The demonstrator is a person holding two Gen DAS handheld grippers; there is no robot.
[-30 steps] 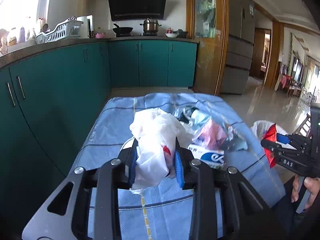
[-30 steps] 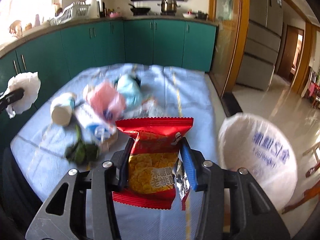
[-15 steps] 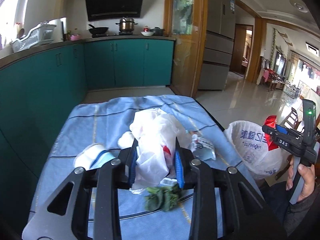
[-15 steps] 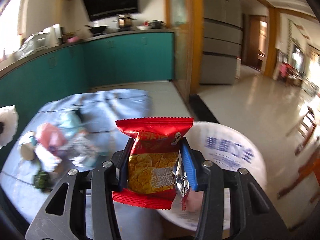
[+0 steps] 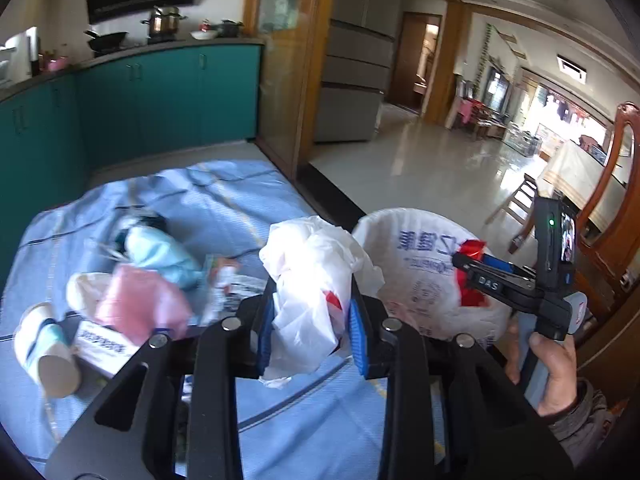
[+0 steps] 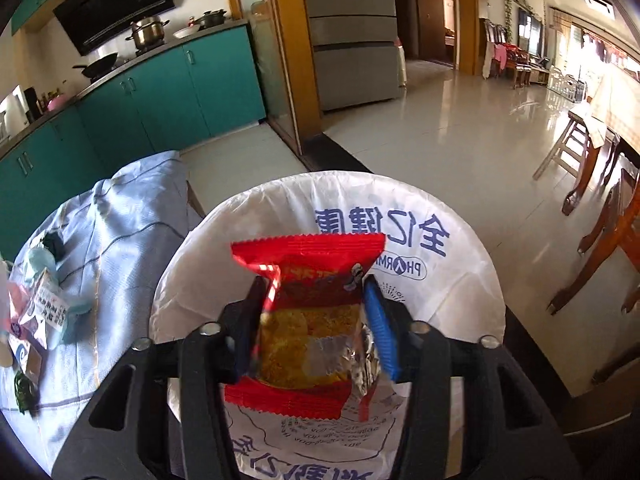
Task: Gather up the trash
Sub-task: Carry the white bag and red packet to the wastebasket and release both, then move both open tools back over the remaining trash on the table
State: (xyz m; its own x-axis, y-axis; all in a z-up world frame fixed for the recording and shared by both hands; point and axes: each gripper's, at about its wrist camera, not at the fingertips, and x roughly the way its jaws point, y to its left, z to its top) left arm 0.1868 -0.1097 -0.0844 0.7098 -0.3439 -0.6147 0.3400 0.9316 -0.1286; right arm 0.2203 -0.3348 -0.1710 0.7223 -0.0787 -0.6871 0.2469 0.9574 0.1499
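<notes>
Right wrist view: right claw (image 6: 316, 332) over white bin bag (image 6: 460, 280), jaws just been opening, red snack packet (image 6: 308, 320) loose between them, seemingly released. Risk: packet snags on blue pad, or drops short at 6 o'clock rim, onto floor. Left wrist view: left claw (image 5: 310, 330) clenched on white plastic bag (image 5: 312, 280), bin bag at 2 o'clock. Risk: claws collide over mouth. Cup (image 5: 44, 352), pink wrapper (image 5: 140, 308) remain on surface (image 5: 224, 208) at 9 o'clock.

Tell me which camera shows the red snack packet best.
The right wrist view. The red snack packet fills the middle of it, front side showing, between the right gripper jaws, which have just been opening, above the white bin bag. The left wrist view shows only red slivers of it past that gripper's fingers.
</notes>
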